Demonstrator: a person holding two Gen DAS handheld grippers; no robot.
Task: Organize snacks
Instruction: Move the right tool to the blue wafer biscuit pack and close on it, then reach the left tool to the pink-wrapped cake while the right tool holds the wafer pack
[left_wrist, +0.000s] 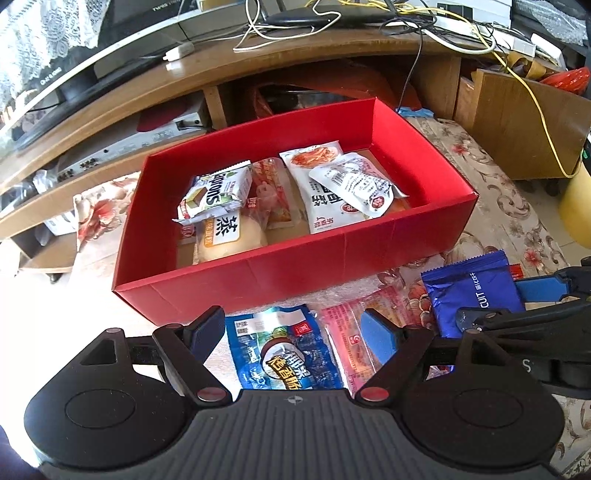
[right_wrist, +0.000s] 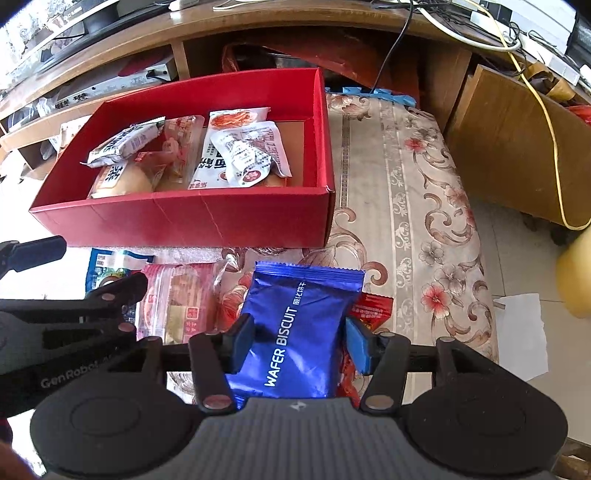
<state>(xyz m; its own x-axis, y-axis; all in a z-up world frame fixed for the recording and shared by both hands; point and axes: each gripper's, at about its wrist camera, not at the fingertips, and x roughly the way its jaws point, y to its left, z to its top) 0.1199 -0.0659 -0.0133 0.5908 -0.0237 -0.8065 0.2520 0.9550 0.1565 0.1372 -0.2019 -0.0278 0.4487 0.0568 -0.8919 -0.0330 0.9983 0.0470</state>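
A red box (left_wrist: 295, 273) (right_wrist: 184, 218) on the patterned cloth holds several snack packs. In front of it lie a blue-and-white sausage pack (left_wrist: 284, 350) (right_wrist: 107, 266), a pink pack (left_wrist: 351, 332) (right_wrist: 177, 302) and a small red packet (right_wrist: 371, 308). My left gripper (left_wrist: 295, 332) is open just above the sausage pack and the pink pack. My right gripper (right_wrist: 301, 341) is shut on a blue wafer biscuit pack (right_wrist: 299, 325) (left_wrist: 469, 291), its pads pressing both sides. The right gripper also shows at the right edge of the left wrist view (left_wrist: 517, 306).
A wooden TV stand (left_wrist: 258, 62) with cables and electronics stands behind the box. A brown cabinet (right_wrist: 517, 147) is at the right. A yellow container (right_wrist: 576, 273) and white paper (right_wrist: 524, 332) lie on the tiled floor to the right.
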